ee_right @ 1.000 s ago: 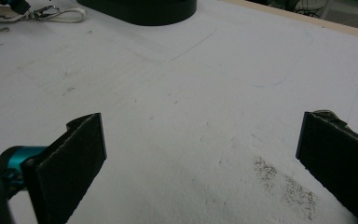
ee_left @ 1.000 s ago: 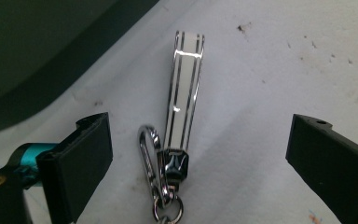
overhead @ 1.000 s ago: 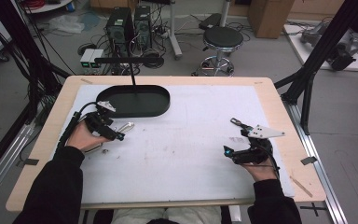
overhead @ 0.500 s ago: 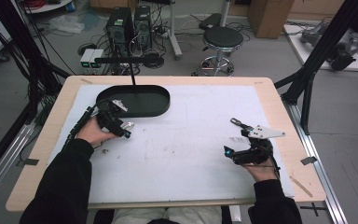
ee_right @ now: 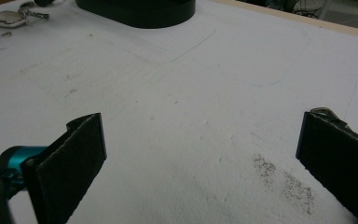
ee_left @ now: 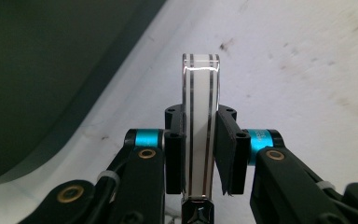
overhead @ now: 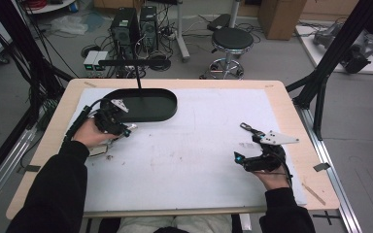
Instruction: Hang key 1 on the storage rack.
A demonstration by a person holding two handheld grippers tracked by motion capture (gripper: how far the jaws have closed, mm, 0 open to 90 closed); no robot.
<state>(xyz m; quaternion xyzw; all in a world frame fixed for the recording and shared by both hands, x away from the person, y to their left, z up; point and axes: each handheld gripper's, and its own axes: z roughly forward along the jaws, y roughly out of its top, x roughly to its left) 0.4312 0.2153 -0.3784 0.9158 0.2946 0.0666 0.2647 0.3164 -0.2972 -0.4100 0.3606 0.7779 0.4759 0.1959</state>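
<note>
Slip is the main risk here. Left claw (ee_left: 198,154) is clamped on a thin clear strip (ee_left: 200,116) with two dark lines along it, held edge-on between the pads (ee_left: 228,154). The strip sticks up well past the pads, so only its lower part is gripped. It looks like smooth, hard plastic or glass (cannot tell which), and a quick wrist turn could make it pivot or slide out.

In the high view the left claw (overhead: 114,119) sits just beside the near rim of the black oval tray (overhead: 162,104), over the white tabletop (overhead: 189,150). If the strip is bound for the tray, its free end could catch the rim on the way over and get levered out of the grip. The thin black post (overhead: 137,80) rising from the tray is close to that path too.

A small metal item with a ring (ee_right: 9,17) lies on the tabletop near the left hand. A low sweep could knock it.

Right claw (overhead: 245,145) is spread wide and holds nothing, with bare tabletop between its pads (ee_right: 81,144). It rests well apart from the left, too far off to catch a drop.
</note>
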